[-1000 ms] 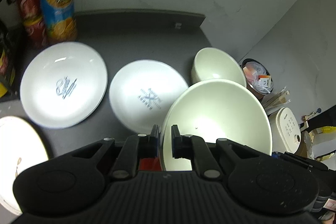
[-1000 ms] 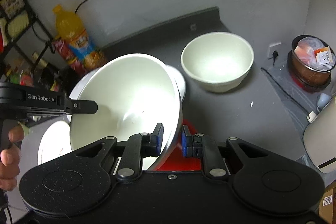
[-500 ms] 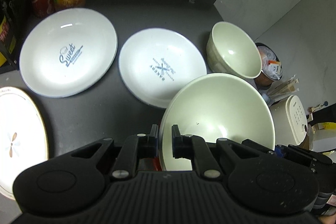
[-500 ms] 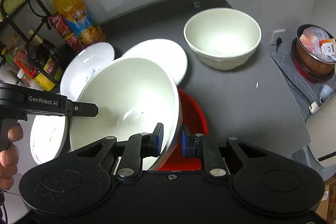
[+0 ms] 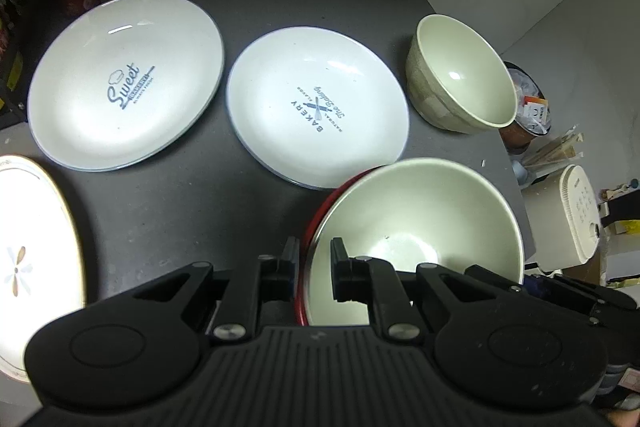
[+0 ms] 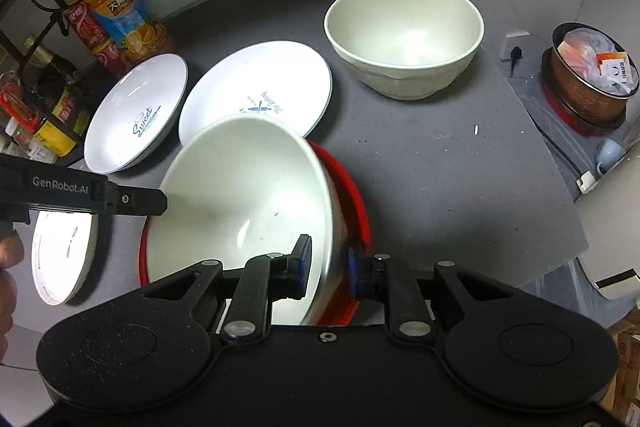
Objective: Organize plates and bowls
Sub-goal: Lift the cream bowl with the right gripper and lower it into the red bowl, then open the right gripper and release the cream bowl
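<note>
Between the fingers of each hand-held gripper, left (image 5: 314,261) and right (image 6: 326,263), the pinched rim of the cream bowl (image 6: 244,195) above the red plate (image 6: 352,195).

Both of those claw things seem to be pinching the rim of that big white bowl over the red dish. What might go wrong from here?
1. The big white bowl is tilted, gripped only at its rim by the left gripper and right gripper; it might slip.
2. Set down unevenly, it may knock the red dish beneath.
3. The Bakery plate sits very near; the bowl's far edge could clip it.
</note>
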Action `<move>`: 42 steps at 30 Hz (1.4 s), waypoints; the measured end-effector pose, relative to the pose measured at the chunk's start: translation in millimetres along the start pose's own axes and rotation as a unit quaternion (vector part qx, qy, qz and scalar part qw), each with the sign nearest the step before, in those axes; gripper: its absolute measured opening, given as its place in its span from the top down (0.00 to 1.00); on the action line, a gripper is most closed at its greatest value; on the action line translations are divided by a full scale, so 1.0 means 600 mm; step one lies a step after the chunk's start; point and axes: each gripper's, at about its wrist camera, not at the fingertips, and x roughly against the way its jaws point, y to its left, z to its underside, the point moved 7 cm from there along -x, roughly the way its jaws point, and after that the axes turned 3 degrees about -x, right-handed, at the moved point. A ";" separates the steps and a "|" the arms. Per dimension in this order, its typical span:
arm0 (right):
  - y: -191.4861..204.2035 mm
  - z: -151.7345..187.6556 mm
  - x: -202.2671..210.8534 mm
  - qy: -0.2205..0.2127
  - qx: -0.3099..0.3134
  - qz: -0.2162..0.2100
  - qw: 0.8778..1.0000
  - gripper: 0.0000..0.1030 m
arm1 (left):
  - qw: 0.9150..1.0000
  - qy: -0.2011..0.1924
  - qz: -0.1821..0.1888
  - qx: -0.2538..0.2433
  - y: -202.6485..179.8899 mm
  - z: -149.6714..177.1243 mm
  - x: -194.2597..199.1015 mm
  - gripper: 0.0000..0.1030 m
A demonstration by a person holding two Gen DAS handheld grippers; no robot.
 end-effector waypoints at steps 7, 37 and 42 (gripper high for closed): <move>0.003 -0.001 0.003 0.004 0.001 -0.004 1.000 0.76 | 1.000 -0.022 0.003 0.014 0.005 -0.006 0.010 0.88; -0.107 -0.054 0.095 -0.082 -0.048 -0.034 0.995 0.13 | 0.996 -0.068 -0.054 -0.012 -0.086 -0.074 0.030 0.51; -0.128 -0.069 0.100 -0.092 -0.057 -0.026 0.994 0.10 | 0.995 -0.078 -0.055 -0.036 -0.128 -0.091 0.028 0.45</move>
